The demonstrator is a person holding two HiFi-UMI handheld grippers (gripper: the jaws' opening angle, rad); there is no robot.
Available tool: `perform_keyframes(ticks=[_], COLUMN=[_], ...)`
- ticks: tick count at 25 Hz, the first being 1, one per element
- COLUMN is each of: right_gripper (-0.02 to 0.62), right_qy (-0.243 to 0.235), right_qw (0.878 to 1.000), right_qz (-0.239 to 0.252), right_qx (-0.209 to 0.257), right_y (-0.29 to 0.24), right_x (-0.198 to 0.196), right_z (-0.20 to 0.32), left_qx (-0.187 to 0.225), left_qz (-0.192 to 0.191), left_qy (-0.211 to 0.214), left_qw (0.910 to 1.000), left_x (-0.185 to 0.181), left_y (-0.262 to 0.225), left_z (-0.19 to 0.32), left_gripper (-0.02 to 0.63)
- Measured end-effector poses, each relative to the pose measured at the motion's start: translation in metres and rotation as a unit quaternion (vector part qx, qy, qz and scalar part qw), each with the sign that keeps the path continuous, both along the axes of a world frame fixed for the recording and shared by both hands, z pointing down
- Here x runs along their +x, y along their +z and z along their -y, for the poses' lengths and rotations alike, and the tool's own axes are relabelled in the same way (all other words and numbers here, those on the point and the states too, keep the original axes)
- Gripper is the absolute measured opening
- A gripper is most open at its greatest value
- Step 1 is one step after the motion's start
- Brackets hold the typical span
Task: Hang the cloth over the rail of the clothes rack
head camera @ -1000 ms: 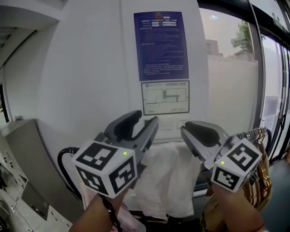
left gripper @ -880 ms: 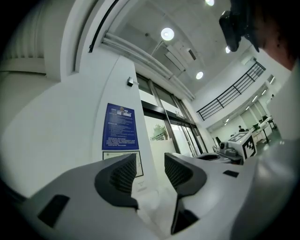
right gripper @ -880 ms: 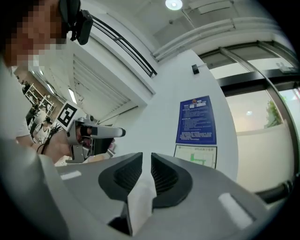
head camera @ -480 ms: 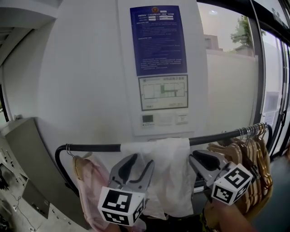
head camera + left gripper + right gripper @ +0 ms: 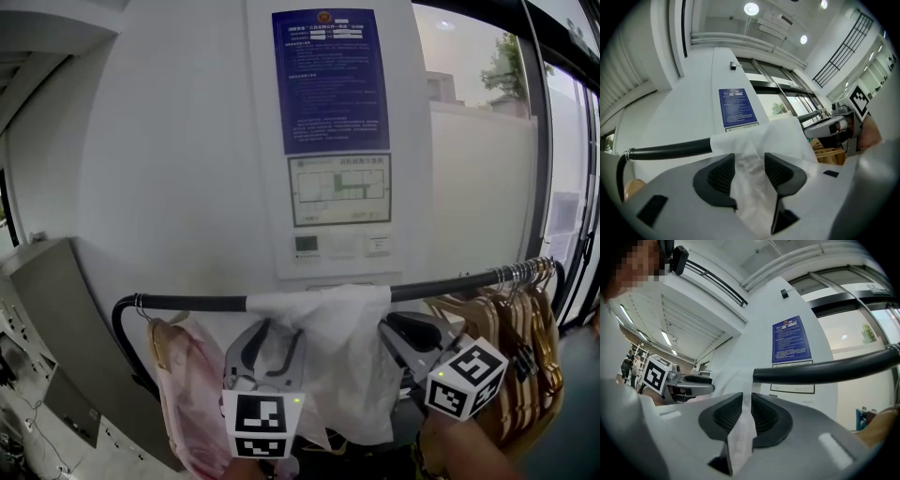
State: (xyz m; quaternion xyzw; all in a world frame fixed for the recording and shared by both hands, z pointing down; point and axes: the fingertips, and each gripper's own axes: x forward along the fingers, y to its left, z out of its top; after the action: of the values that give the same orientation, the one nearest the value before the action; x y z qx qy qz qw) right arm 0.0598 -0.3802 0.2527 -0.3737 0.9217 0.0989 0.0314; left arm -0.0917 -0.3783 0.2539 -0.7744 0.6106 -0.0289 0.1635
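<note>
Jaws of left gripper (image 5: 269, 330) and right gripper (image 5: 392, 330) are both pinching the cloth (image 5: 347, 356) hanging over the rail (image 5: 187, 303), so we're risking dragging it off if pulling down before releasing.

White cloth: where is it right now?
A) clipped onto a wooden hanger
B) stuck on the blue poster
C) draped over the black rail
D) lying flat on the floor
C: the white cloth is folded over the black rail and hangs down from it, with bare rail showing on both sides.
</note>
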Motion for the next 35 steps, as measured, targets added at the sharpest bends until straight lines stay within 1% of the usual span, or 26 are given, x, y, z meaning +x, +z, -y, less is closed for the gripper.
perform_keyframes(ticks=[3,5,7,13,14,17,18,19,20,23,28,32,35], right_gripper=[0.054,0.054,0.054,0.052,0.063,0.063,0.028,0.009,0.006,0.003,0.003,0.003,0.003], right_qy=[0.001,0.004,0.001,-0.001,-0.004,-0.022,-0.022,-0.018,-0.015,-0.004,0.015,0.034,0.053], right_qw=[1.000,1.000,1.000,1.000,1.000,1.000,1.000,1.000,1.000,1.000,0.999,0.999,0.998], right_qz=[-0.003,-0.003,-0.003,0.004,0.006,0.008,0.006,0.004,0.002,0.001,-0.005,-0.009,-0.009], right_qx=[0.001,0.002,0.002,0.001,0.001,-0.002,0.002,0.008,0.014,0.028,0.032,0.030,0.026], right_y=[0.001,0.001,0.000,-0.002,-0.002,-0.002,-0.003,-0.004,-0.005,-0.009,-0.012,-0.018,-0.021], right_x=[0.000,0.000,-0.001,0.002,0.002,-0.003,-0.004,-0.004,-0.003,-0.001,0.006,0.017,0.026], right_z=[0.002,0.003,0.005,0.009,0.009,0.007,0.007,0.005,0.004,0.001,-0.002,-0.004,-0.004], left_qx=[-0.001,0.002,0.004,0.002,0.002,0.001,0.001,0.000,-0.001,-0.001,0.001,0.002,0.003], left_qz=[0.009,0.008,0.002,-0.001,-0.001,0.000,0.000,0.000,0.001,-0.001,-0.011,-0.014,-0.016], left_qy=[-0.005,-0.006,-0.002,0.013,0.014,0.016,0.017,0.019,0.021,0.027,0.036,0.030,0.016], left_qw=[0.9999,0.9999,1.0000,0.9999,0.9999,0.9999,0.9998,0.9998,0.9998,0.9996,0.9993,0.9994,0.9998], left_x=[-0.001,-0.003,-0.005,-0.006,-0.006,-0.006,-0.006,-0.005,-0.005,-0.006,-0.013,-0.027,-0.045], left_y=[0.000,0.000,-0.001,-0.002,-0.002,-0.002,-0.002,-0.002,-0.002,-0.003,-0.007,-0.015,-0.023], left_z=[0.004,0.004,0.004,0.003,0.003,0.004,0.004,0.004,0.003,0.002,-0.002,-0.009,-0.015], left_gripper=[0.181,0.072,0.024,0.014,0.014,0.014,0.014,0.014,0.014,0.012,0.012,0.012,0.012])
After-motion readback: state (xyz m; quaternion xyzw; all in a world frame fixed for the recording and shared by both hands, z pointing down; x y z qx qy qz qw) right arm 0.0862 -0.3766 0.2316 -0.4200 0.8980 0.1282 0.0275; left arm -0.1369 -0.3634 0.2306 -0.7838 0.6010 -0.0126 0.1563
